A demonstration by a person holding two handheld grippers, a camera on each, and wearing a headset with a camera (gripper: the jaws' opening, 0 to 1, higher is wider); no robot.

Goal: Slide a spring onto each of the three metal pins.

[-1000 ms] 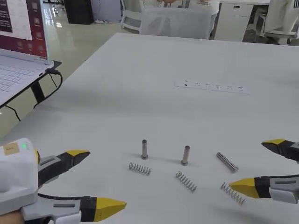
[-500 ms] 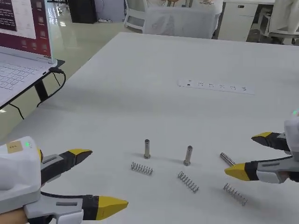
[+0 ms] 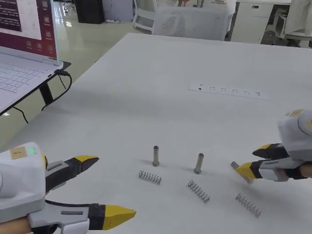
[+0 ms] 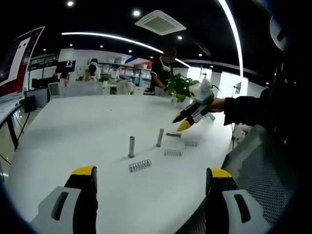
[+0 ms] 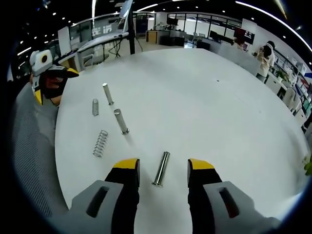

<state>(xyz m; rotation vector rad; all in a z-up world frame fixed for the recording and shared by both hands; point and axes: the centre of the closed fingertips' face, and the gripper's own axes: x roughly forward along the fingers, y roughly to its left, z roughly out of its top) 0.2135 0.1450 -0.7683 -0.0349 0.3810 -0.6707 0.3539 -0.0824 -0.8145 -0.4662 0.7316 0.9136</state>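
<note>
Found right claw [image 5: 164, 165] open, straddling the lying pin [image 5: 161, 171] on the table [image 3: 170, 97]. Noted left claw [image 3: 109, 185] wide, holding nothing. Counted two upright pins [image 3: 156, 156] with three springs [image 3: 149, 177] lying flat nearby.

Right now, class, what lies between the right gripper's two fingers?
The metal pin lying flat sits between the fingers of the open right gripper, touching neither, as the right gripper view shows.
</note>
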